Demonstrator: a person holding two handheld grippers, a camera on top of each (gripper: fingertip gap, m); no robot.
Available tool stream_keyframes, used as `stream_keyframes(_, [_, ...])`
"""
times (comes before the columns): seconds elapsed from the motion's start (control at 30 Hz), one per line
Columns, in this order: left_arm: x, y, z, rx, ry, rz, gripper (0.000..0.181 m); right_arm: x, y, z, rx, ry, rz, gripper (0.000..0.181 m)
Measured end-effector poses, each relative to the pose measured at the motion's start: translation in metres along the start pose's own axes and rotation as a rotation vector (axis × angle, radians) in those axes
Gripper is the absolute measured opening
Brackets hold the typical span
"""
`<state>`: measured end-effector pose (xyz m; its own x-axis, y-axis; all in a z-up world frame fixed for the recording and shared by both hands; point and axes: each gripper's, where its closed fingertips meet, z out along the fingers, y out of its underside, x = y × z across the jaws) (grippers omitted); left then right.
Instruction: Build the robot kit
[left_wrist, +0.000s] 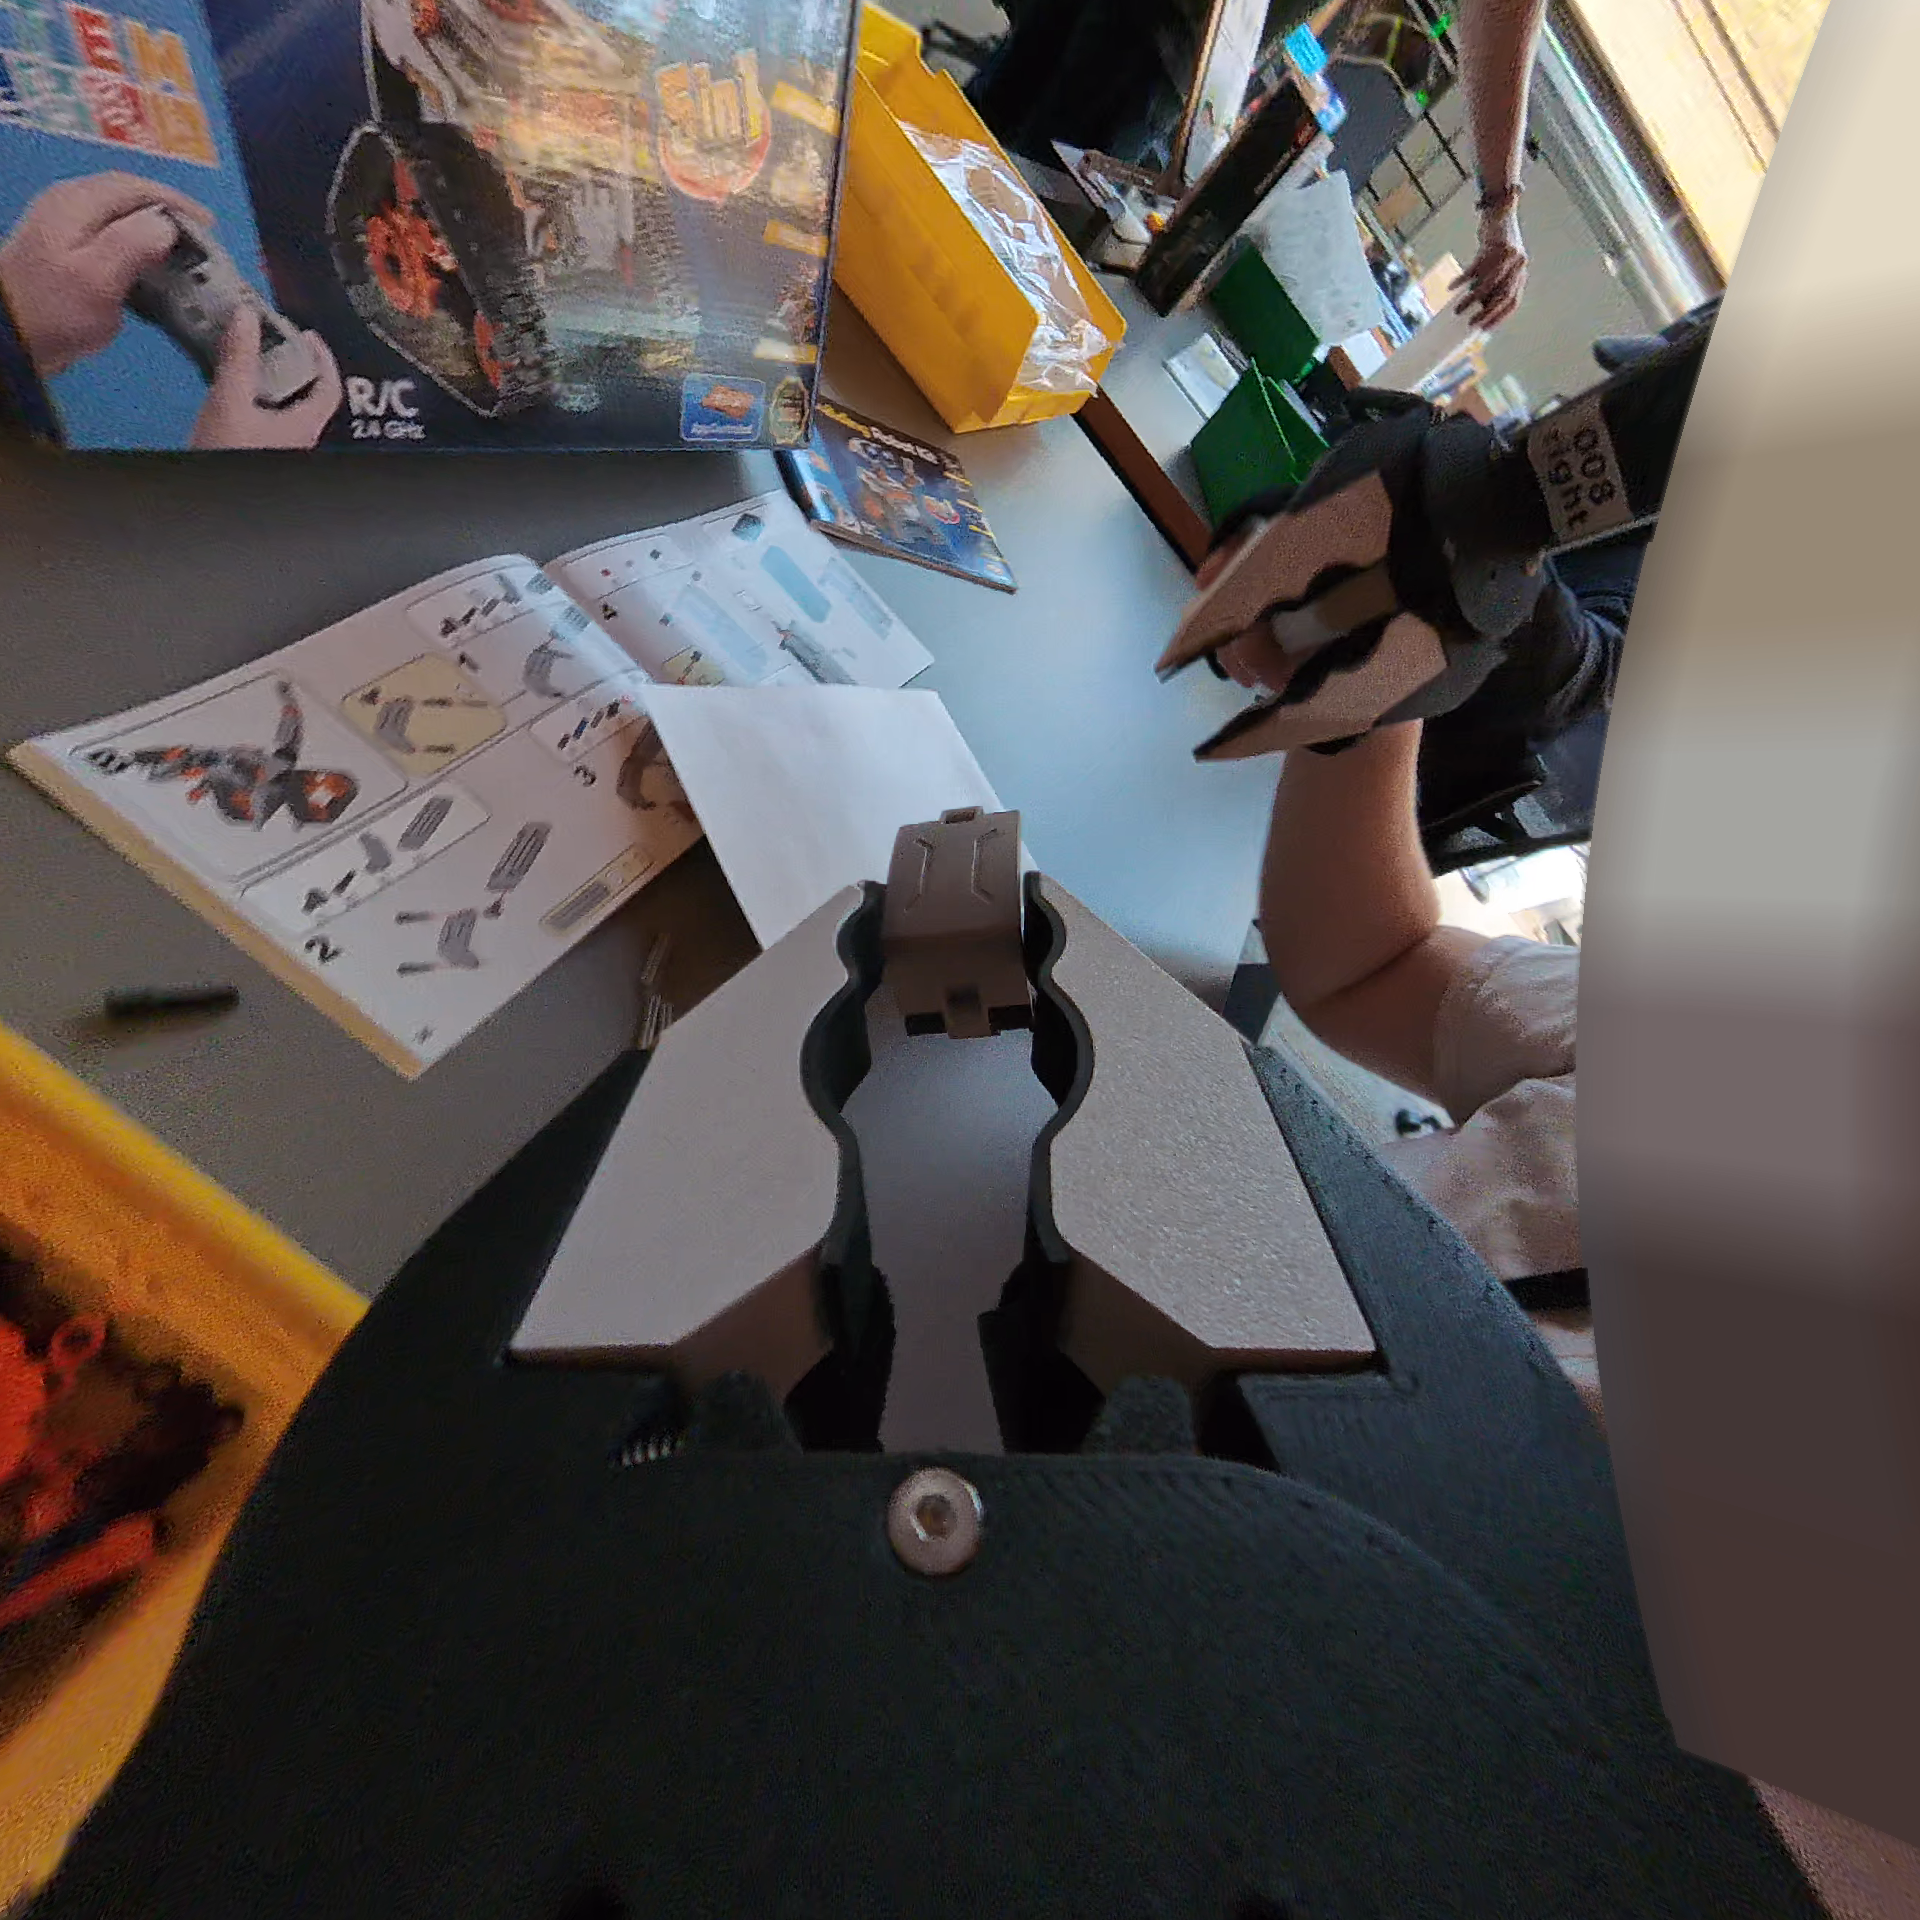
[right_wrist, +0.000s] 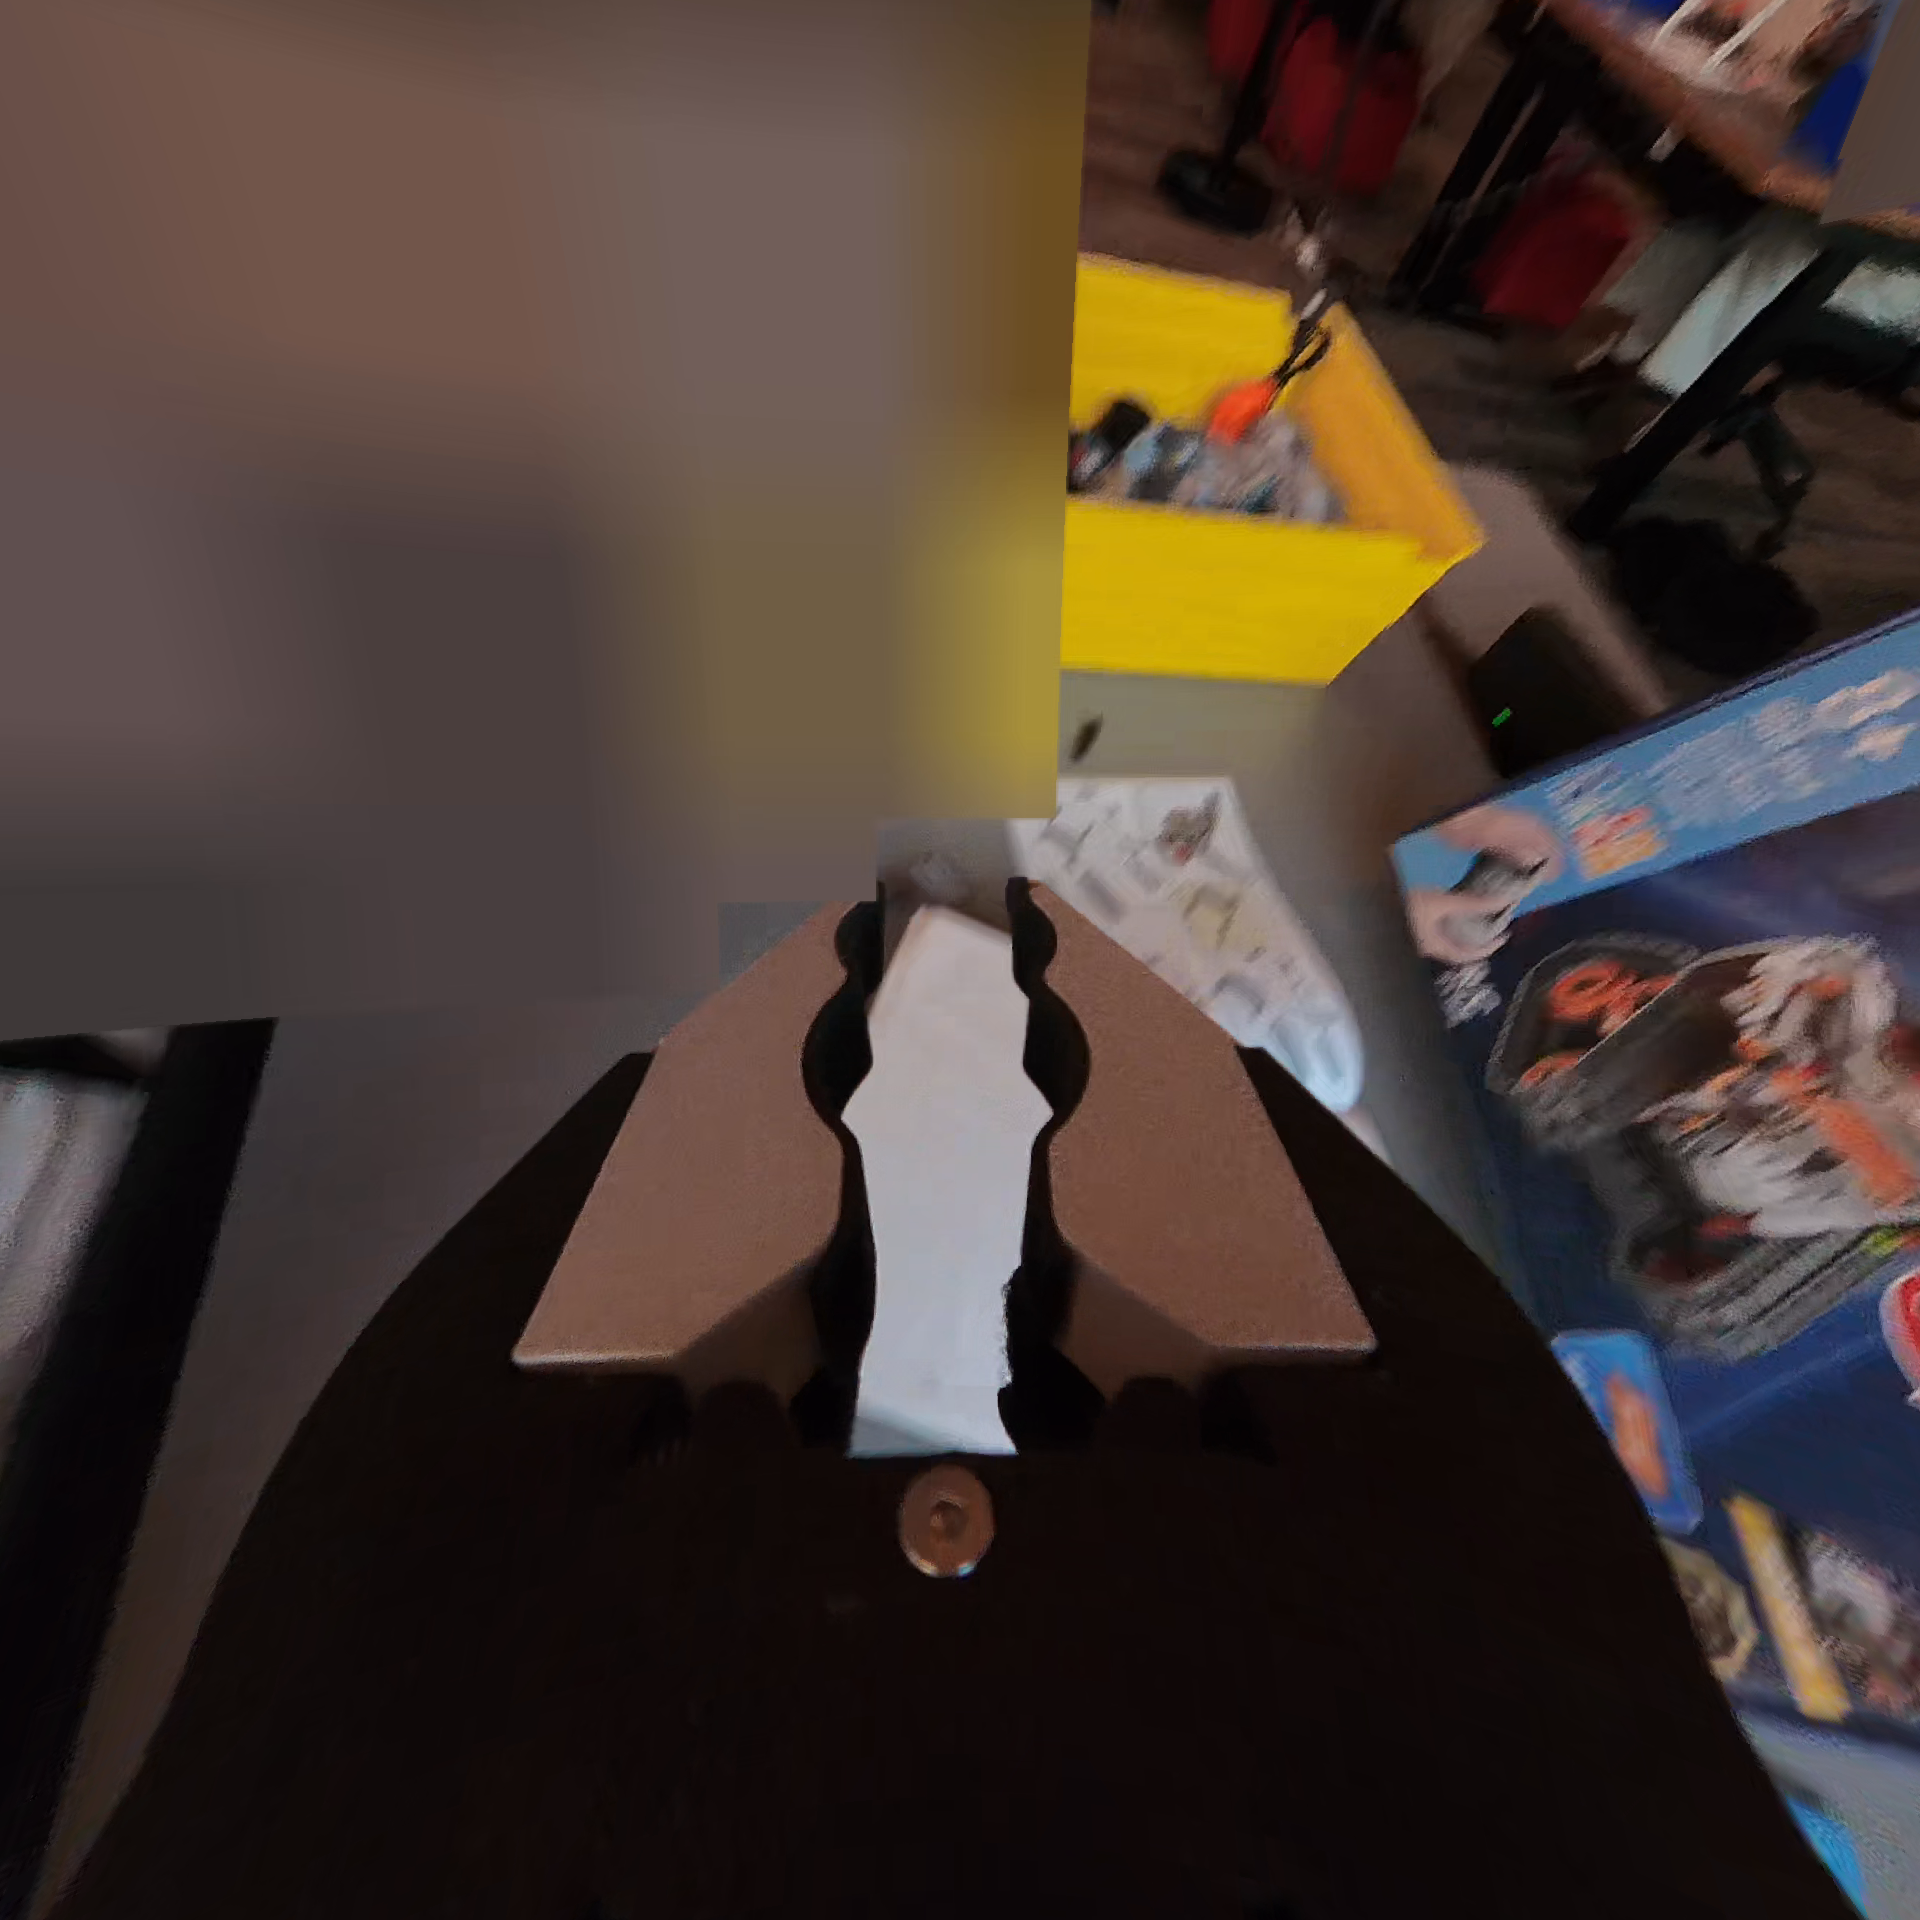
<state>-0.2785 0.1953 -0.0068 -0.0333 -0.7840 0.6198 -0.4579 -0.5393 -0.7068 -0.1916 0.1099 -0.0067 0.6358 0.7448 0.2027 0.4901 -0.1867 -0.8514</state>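
Left hand-held gripper (left_wrist: 951, 914) is closed on a grey part (left_wrist: 951, 914), a small moulded plastic piece pinched near its lower end between the tips, with its upper end standing clear beyond them. It sits above the white sheet (left_wrist: 821, 779) that overlaps the open manual (left_wrist: 343, 790) on the surface (left_wrist: 1091, 675). Judged light, rigid and smooth: likely to twist or slip under a loose pinch, so the flat side faces seem the best hold. Right hand-held gripper (left_wrist: 1195, 707), to the right of the manual in the left wrist view, has its jaws partly apart; something pale shows between them, too unclear to name. Its own view (right_wrist: 945, 904) shows a narrow gap at the tips with nothing in it. Left view alone shows the part, a dark pin (left_wrist: 171, 1003) left of the manual, a booklet (left_wrist: 904, 499) and a bagged yellow bin (left_wrist: 966, 260) beyond it. Right view, blurred, alone shows a yellow bin of loose parts (right_wrist: 1247, 582) beyond the manual (right_wrist: 1195, 914). The toy box (right_wrist: 1662, 1091) appears in both.
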Motion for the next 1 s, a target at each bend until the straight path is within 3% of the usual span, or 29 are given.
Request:
stream_keyframes(0.2, [0.007, 0.060, -0.037, 0.056, -0.071, -0.032, 0.025, -0.131, 0.098, -0.069, -0.226, -0.029, 0.110, 0.027])
stream_keyframes(0.33, [0.021, 0.084, -0.032, 0.050, -0.037, -0.065, 0.024, -0.249, 0.155, -0.092, -0.395, -0.146, 0.252, 0.041])
stream_keyframes(0.37, [0.026, 0.086, -0.028, 0.049, -0.025, -0.062, 0.024, -0.272, 0.168, -0.095, -0.455, -0.156, 0.254, 0.051])
stream_keyframes(0.43, [0.039, 0.088, -0.021, 0.045, 0.002, -0.050, 0.025, -0.301, 0.186, -0.093, -0.517, -0.128, 0.207, 0.054])
stream_keyframes(0.53, [0.059, 0.090, -0.011, 0.018, 0.040, -0.021, 0.025, -0.304, 0.227, -0.089, -0.684, -0.012, 0.039, 0.056])
stream_keyframes(0.6, [0.069, 0.090, -0.009, 0.010, 0.047, -0.012, 0.025, -0.294, 0.250, -0.085, -0.791, 0.052, -0.045, 0.047])
stream_keyframes(0.63, [0.073, 0.090, -0.009, 0.008, 0.045, -0.007, 0.025, -0.288, 0.254, -0.084, -0.828, 0.081, -0.079, 0.034])
stream_keyframes(0.73, [0.085, 0.090, -0.013, 0.008, 0.026, 0.008, 0.025, -0.278, 0.246, -0.090, -0.839, 0.064, -0.068, 0.021])
stream_keyframes(1.0, [0.120, 0.084, -0.046, 0.075, 0.001, 0.021, 0.025, -0.272, 0.182, -0.138, -0.806, -0.424, 0.215, 0.017])
